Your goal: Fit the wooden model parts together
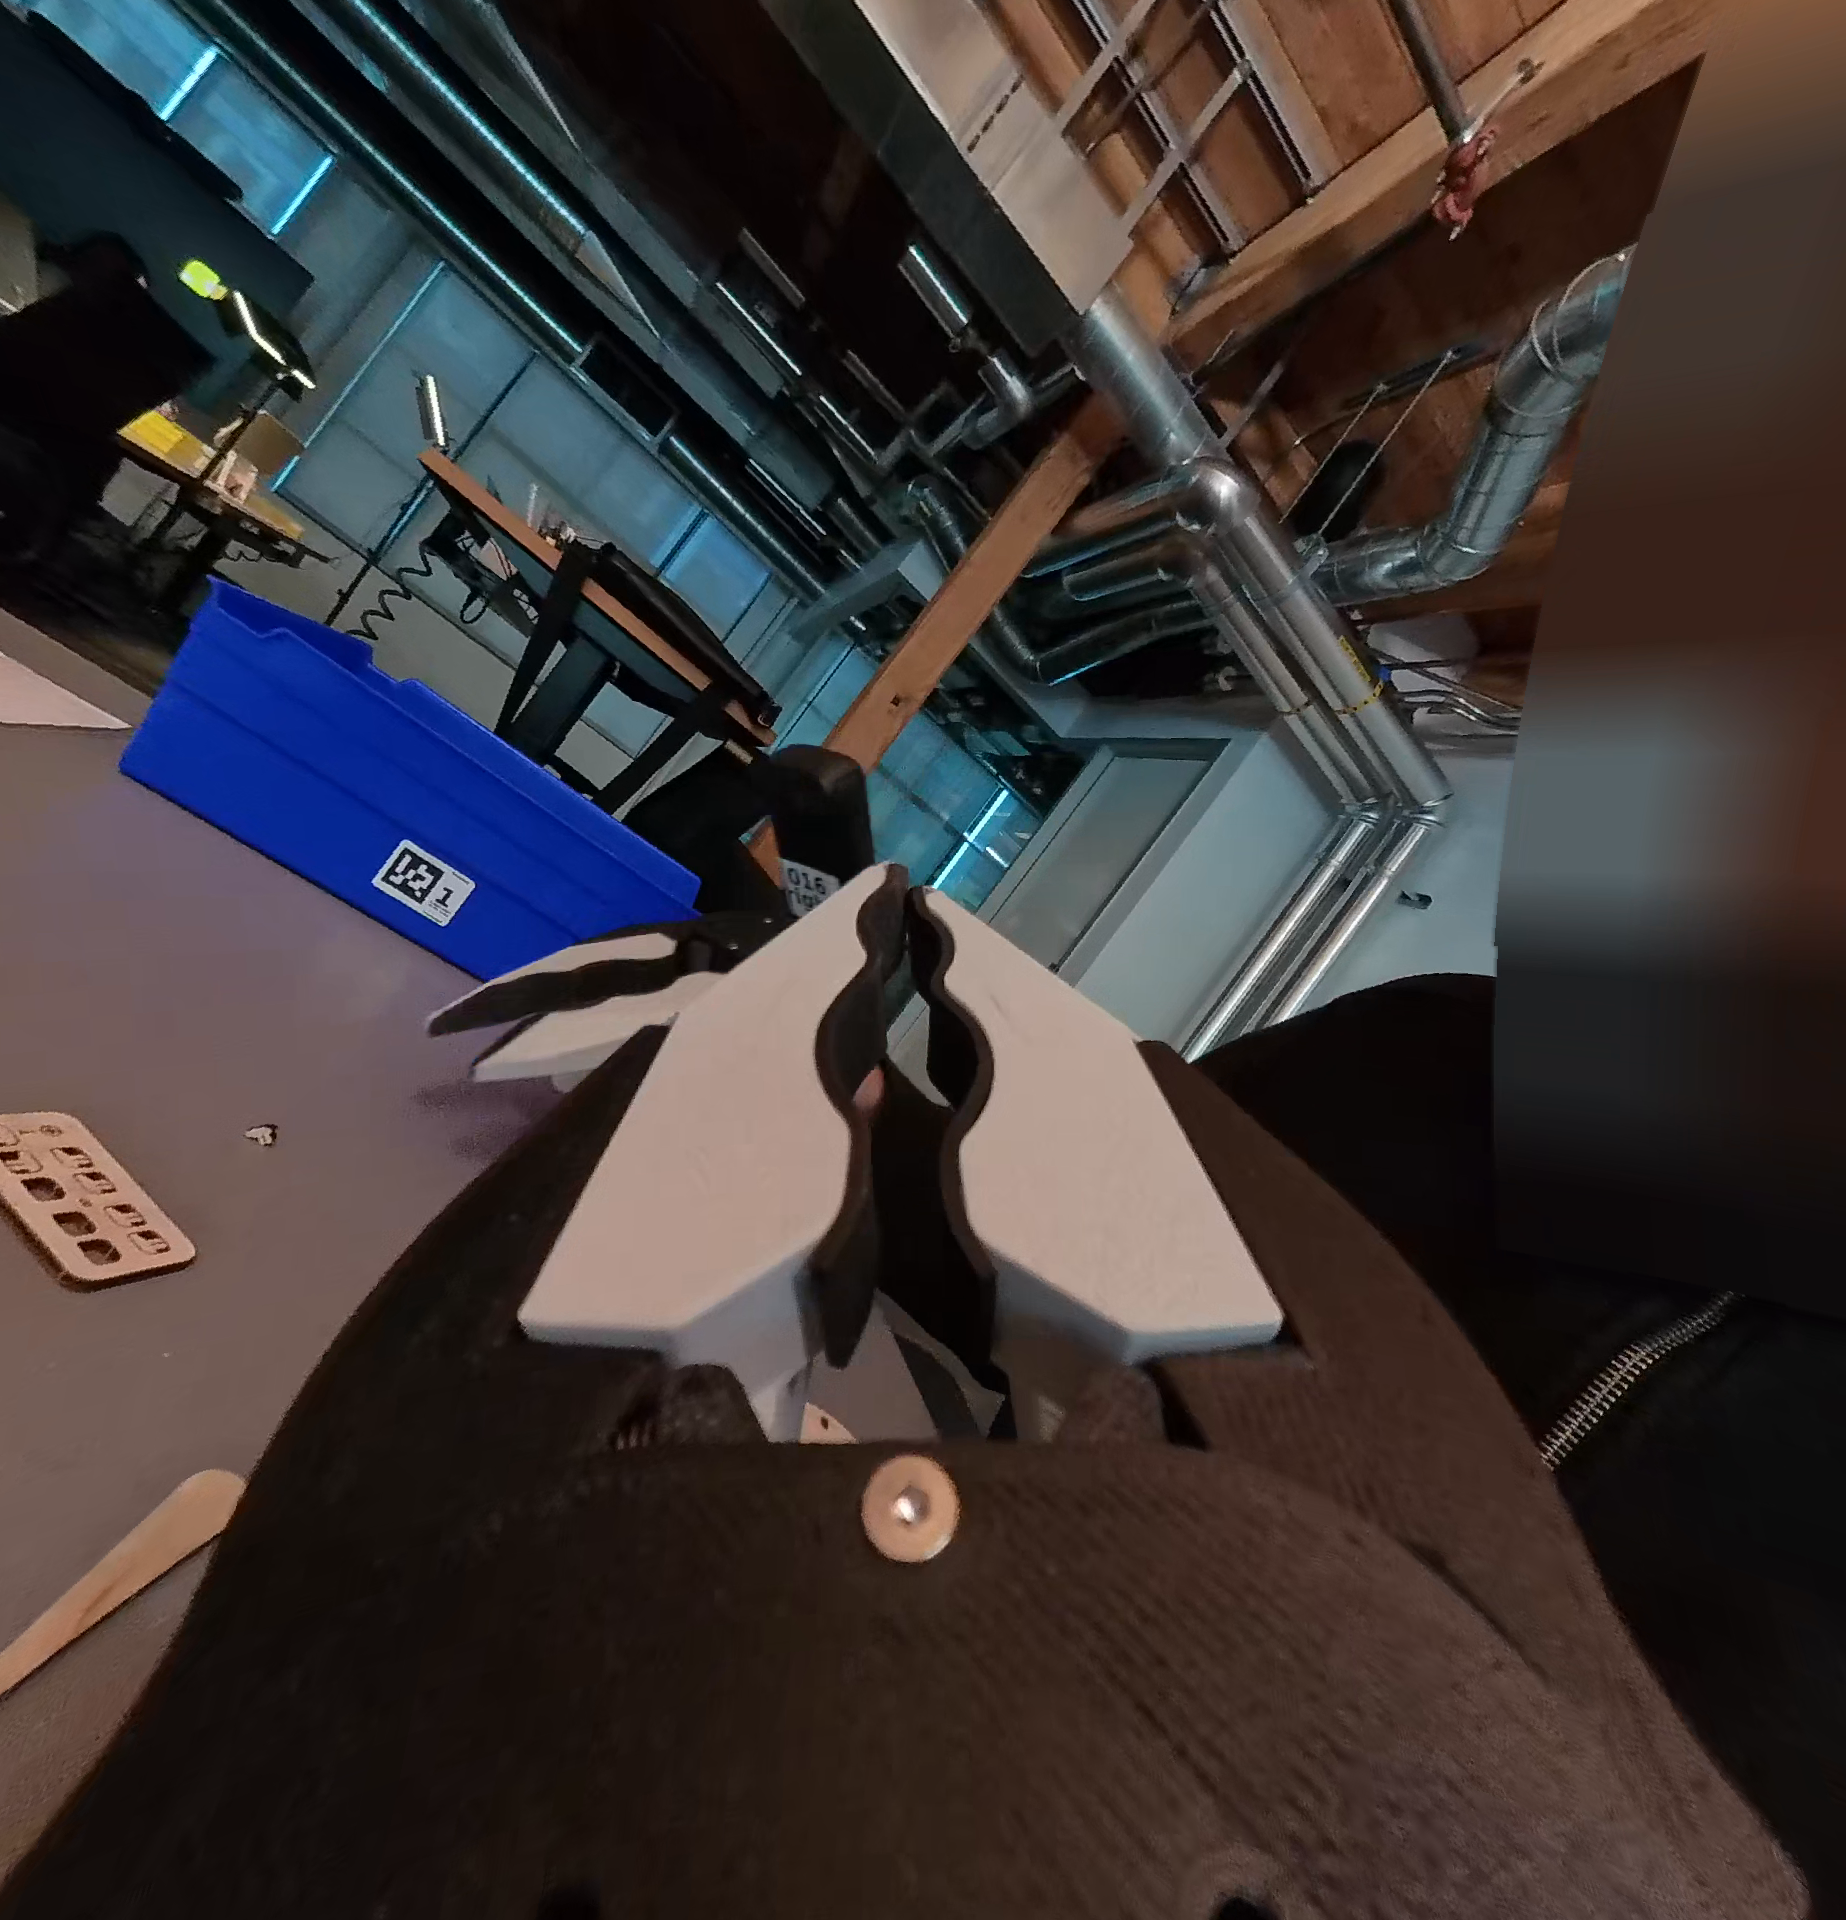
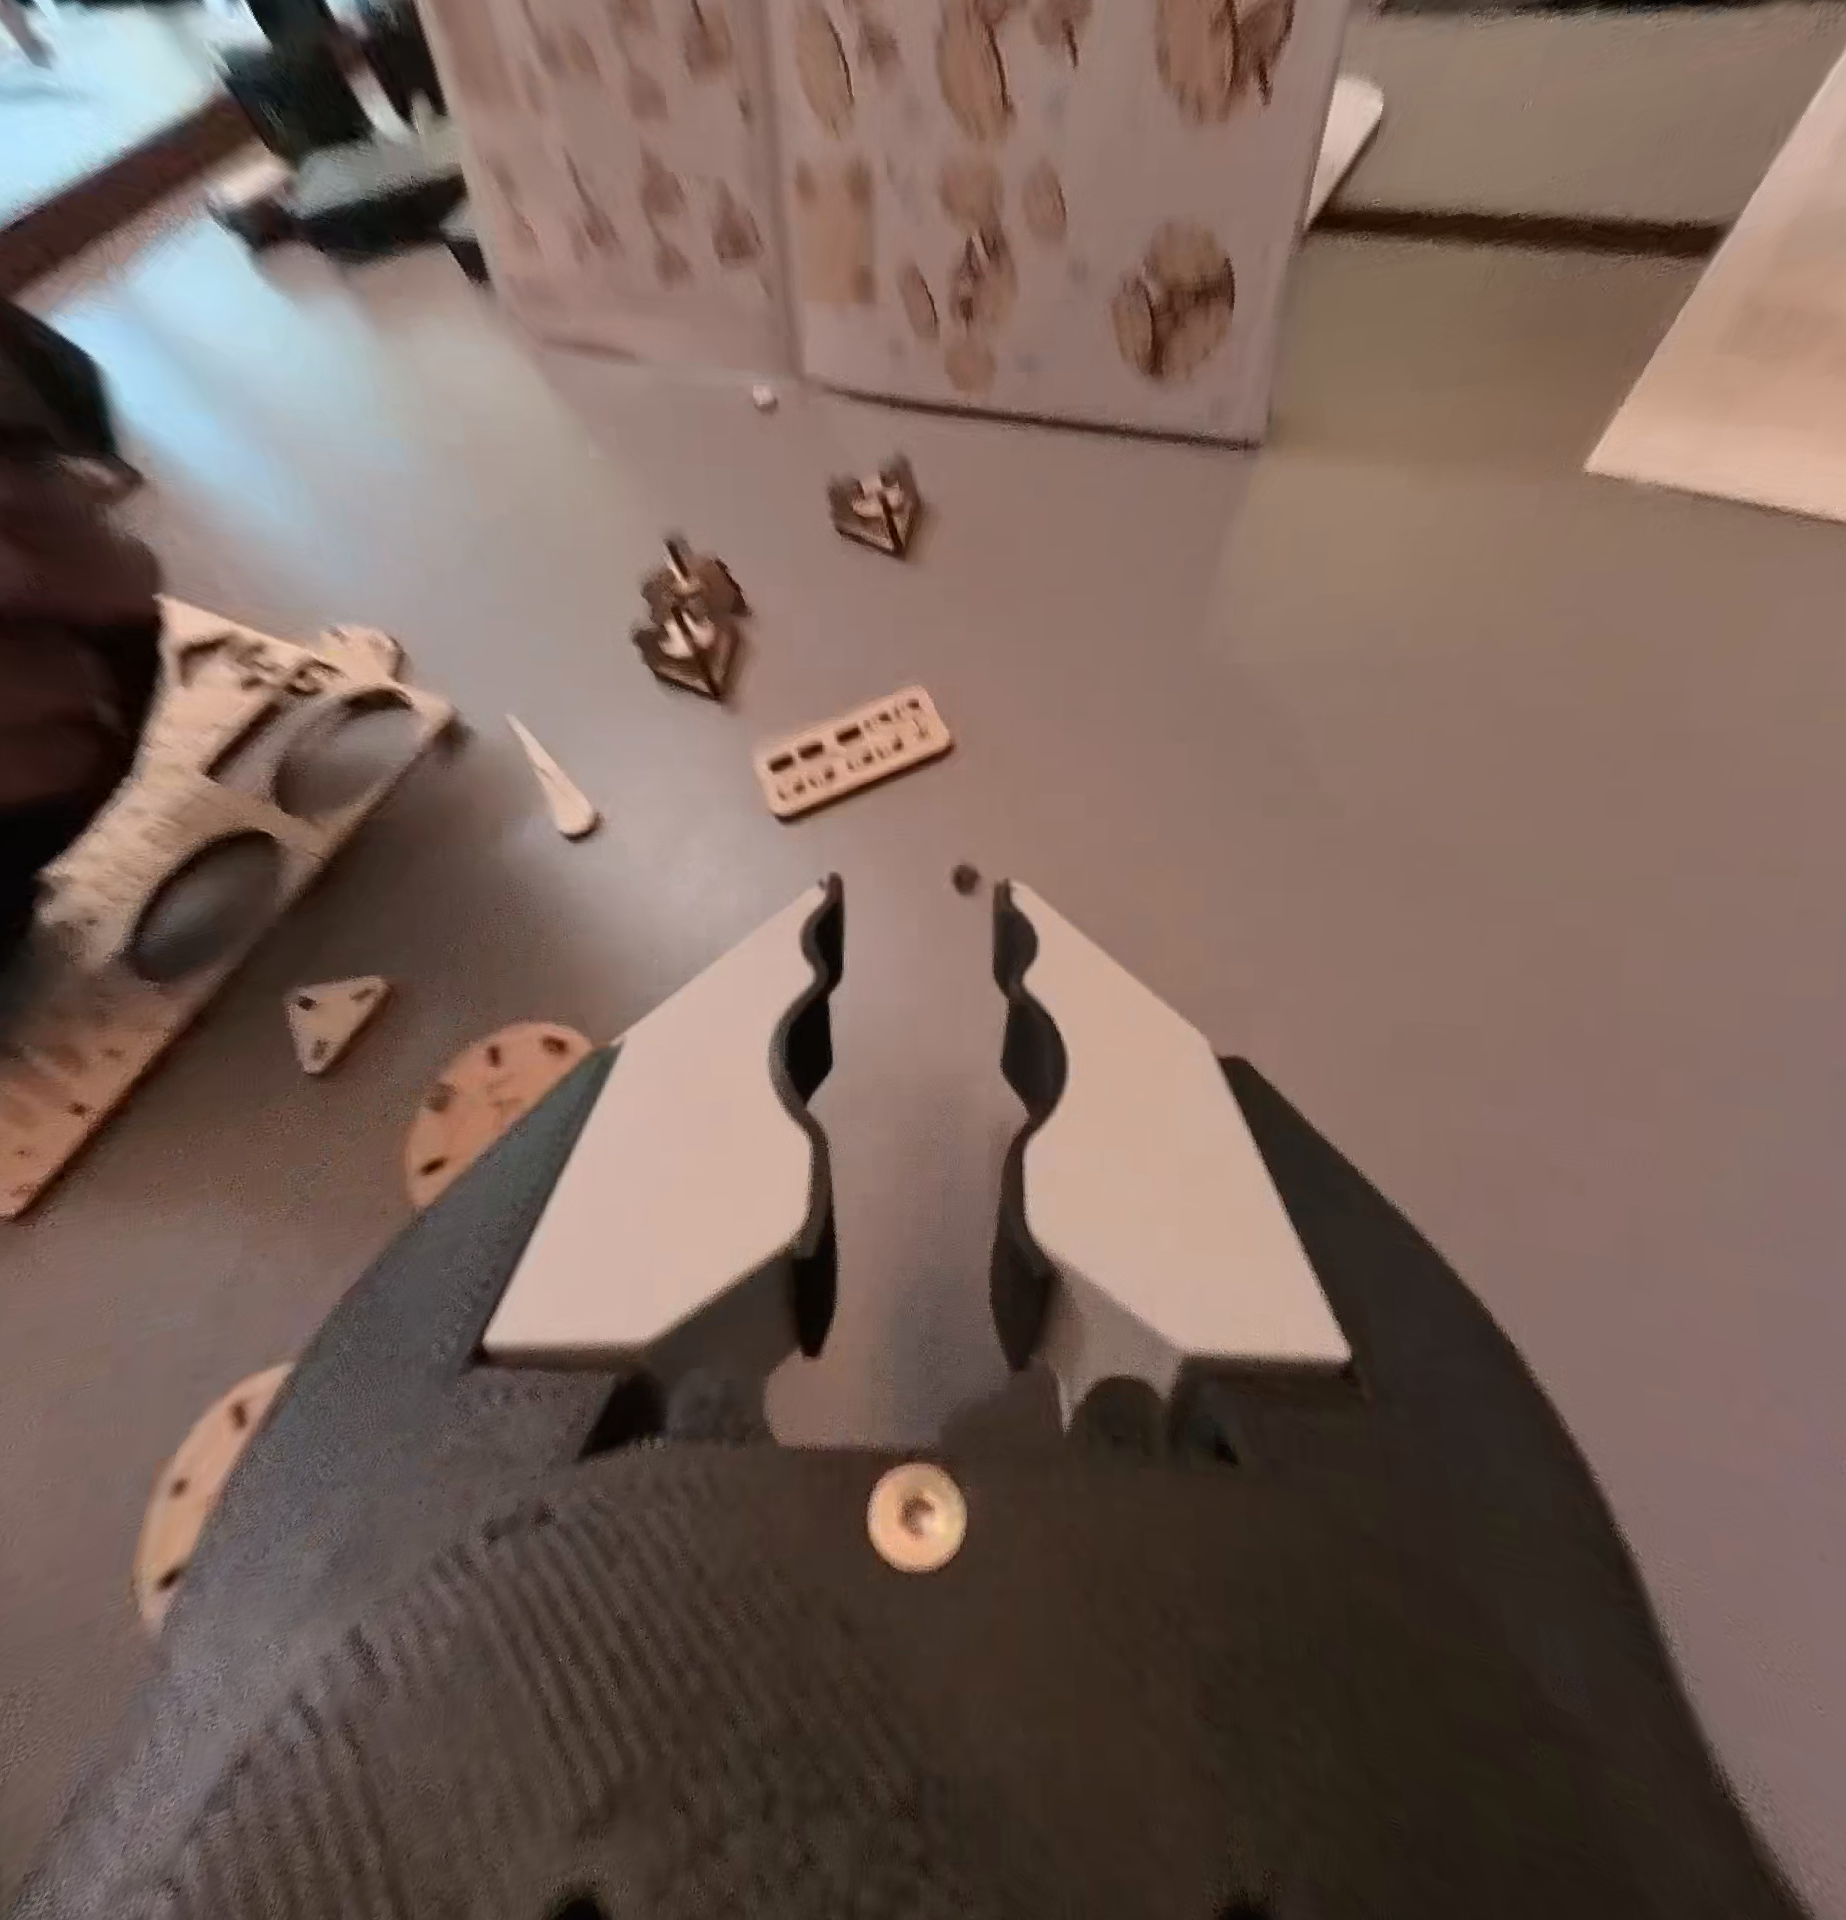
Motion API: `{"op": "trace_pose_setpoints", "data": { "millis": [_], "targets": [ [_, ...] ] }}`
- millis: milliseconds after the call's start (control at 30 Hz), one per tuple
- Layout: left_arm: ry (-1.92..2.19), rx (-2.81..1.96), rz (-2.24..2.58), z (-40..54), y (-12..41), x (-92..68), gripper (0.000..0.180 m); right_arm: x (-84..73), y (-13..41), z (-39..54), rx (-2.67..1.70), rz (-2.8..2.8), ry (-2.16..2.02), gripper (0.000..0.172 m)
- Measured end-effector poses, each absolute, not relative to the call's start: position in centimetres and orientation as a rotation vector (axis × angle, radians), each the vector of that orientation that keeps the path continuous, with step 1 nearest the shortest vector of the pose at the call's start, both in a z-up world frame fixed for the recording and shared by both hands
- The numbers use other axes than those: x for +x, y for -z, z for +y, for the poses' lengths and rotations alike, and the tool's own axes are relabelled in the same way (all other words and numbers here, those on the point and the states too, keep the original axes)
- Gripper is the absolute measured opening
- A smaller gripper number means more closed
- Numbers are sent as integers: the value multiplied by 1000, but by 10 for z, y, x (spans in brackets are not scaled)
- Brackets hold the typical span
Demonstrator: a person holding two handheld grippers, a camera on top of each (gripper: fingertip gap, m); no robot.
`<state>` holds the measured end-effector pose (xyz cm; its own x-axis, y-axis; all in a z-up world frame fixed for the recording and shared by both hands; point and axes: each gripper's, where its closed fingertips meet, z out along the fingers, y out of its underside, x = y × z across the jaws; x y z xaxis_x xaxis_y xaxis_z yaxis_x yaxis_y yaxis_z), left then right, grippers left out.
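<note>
In the left wrist view my left gripper [image 1: 903, 883] is shut, pad against pad at the tips, and tilted up toward the ceiling above the grey table [image 1: 171, 987]. I see nothing between its fingertips. My right gripper shows just behind it to the left [image 1: 545, 1003]. In the right wrist view my right gripper [image 2: 919, 894] is open and empty, low over the grey table [image 2: 1418, 935]. A tiny dark speck [image 2: 964, 878] lies on the table by its right fingertip. A small slotted wooden plate [image 2: 851, 748] lies just ahead of it.
A blue bin [image 1: 379, 790] stands at the table's far side. A wooden pick [image 2: 550, 774], two dark assembled wooden pieces [image 2: 690, 623] [image 2: 877, 509], a triangular piece [image 2: 332, 1018], round discs [image 2: 493, 1101] and a cut-out wooden sheet [image 2: 223, 831] lie left. Printed sheets [image 2: 898, 187] lie ahead. There is about 20 centimeters between the tips of the two grippers.
</note>
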<state>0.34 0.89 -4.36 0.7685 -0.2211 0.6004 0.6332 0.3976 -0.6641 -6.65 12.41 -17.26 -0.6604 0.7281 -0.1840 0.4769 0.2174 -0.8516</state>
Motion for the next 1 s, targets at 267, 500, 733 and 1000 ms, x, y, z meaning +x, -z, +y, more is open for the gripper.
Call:
{"op": "trace_pose_setpoints", "data": {
  "millis": [267, 500, 733, 1000],
  "targets": [
    [535, -1071, -463, 12, 48, 3, 0, -89, 203, 111, -1117, -2386, -1279, 18],
    [530, -1107, -483, 15, 55, 1, 0, -95, 214, 107, -1107, -2460, -1200, 3],
    [534, -1108, -522, 15, 62, -5, 0, -63, 108, 66, -1243, -2118, -2335, 1],
    [126, -1365, -482, 28, 73, -2, 14, -21, 63, 29, -1502, -1726, -3121, 1]
  ]
}}
